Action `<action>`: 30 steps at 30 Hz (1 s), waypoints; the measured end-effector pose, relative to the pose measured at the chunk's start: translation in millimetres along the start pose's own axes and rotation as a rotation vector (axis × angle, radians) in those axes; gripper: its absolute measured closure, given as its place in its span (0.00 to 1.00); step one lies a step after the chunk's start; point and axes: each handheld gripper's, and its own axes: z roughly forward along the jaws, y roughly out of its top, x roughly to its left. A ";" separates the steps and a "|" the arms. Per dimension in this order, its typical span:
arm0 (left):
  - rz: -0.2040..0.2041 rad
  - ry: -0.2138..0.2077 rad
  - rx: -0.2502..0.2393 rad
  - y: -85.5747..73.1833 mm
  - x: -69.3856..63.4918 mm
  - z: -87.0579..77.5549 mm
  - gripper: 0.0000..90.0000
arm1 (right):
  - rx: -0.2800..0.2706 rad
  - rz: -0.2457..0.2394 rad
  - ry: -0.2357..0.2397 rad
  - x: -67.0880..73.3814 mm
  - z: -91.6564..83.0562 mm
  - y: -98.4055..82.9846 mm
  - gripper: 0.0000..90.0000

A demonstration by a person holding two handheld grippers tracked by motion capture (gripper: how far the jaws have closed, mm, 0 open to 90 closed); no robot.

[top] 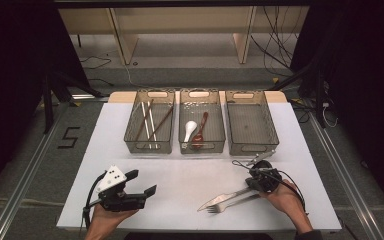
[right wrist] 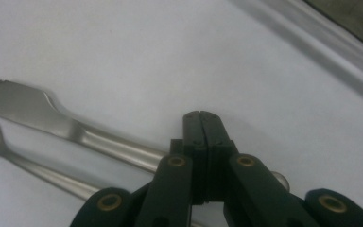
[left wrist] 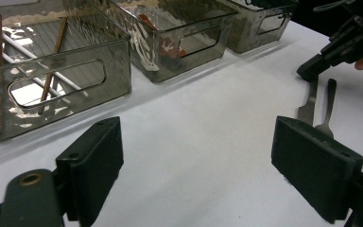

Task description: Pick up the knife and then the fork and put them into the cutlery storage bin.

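A metal knife [top: 223, 198] and a fork [top: 230, 204] lie side by side on the white table near its front right. My right gripper [top: 250, 187] is shut, its tips resting just over their handle ends; in the right gripper view the closed jaws [right wrist: 203, 119] meet with nothing visible between them, while the knife [right wrist: 38, 109] and the fork [right wrist: 23, 163] pass beneath. My left gripper [top: 142, 183] hovers open at the front left, holding nothing. In the left gripper view its pads [left wrist: 97, 163] stand wide apart, with the knife [left wrist: 308, 105] and fork [left wrist: 329, 106] far off.
Three smoky clear bins stand in a row at the back: the left bin [top: 149, 146] holds chopsticks, the middle bin [top: 203, 146] a white spoon [top: 190, 130] and a brown spoon, the right bin [top: 252, 147] nothing visible. Bare white tabletop [top: 180, 175] lies between the grippers.
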 end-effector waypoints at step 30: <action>0.003 -0.003 0.005 0.3 -0.4 0.8 0.19 | 0.093 -0.435 0.080 16.4 -8.5 10.7 0.49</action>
